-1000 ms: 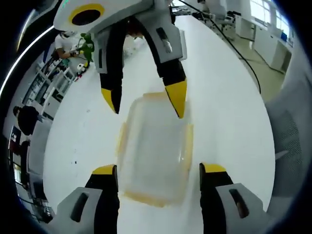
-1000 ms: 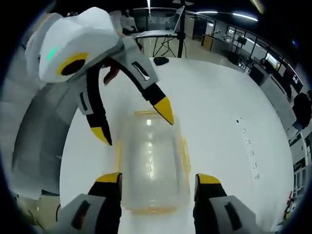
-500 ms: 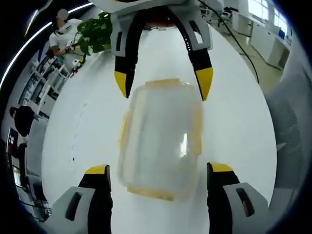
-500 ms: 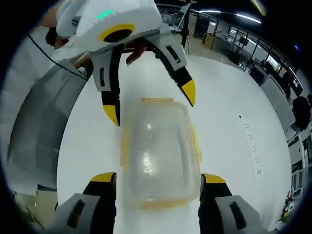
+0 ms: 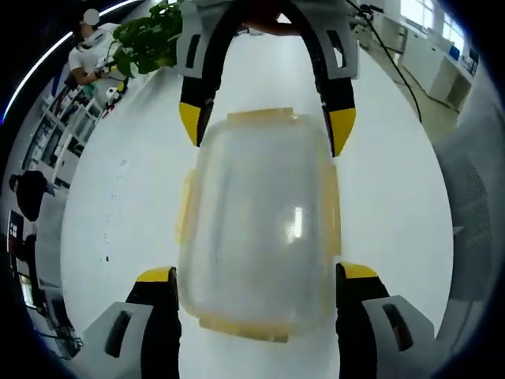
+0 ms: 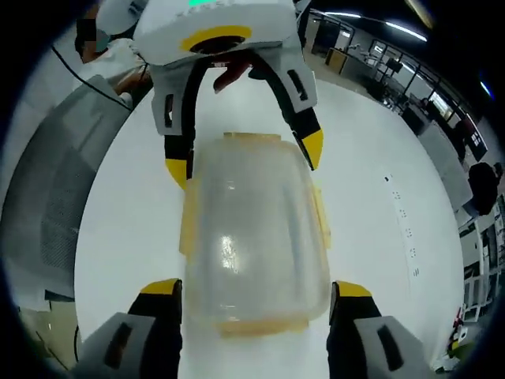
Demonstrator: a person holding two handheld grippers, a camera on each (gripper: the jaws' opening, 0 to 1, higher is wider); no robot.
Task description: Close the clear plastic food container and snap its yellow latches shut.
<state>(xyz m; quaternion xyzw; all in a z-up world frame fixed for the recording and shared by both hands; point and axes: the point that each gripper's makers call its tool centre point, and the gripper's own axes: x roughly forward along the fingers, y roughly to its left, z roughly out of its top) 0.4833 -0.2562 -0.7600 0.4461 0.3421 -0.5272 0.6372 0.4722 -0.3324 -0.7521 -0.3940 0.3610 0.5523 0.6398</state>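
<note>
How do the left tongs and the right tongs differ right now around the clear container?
The left tongs straddle one short end of the clear plastic food container with yellow latches; the right tongs straddle the opposite short end. The left tongs and right tongs point in opposite directions, facing each other. Both are open, with yellow-tipped black jaws outside the container's corners.

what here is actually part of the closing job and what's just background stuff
Part of the job:
- clear food container with its lid on
- yellow latches along its sides and ends
- left gripper, open astride the near end
- right gripper, open at the opposite end

Just lying about:
- white table
- potted plant
- grey chair
</note>
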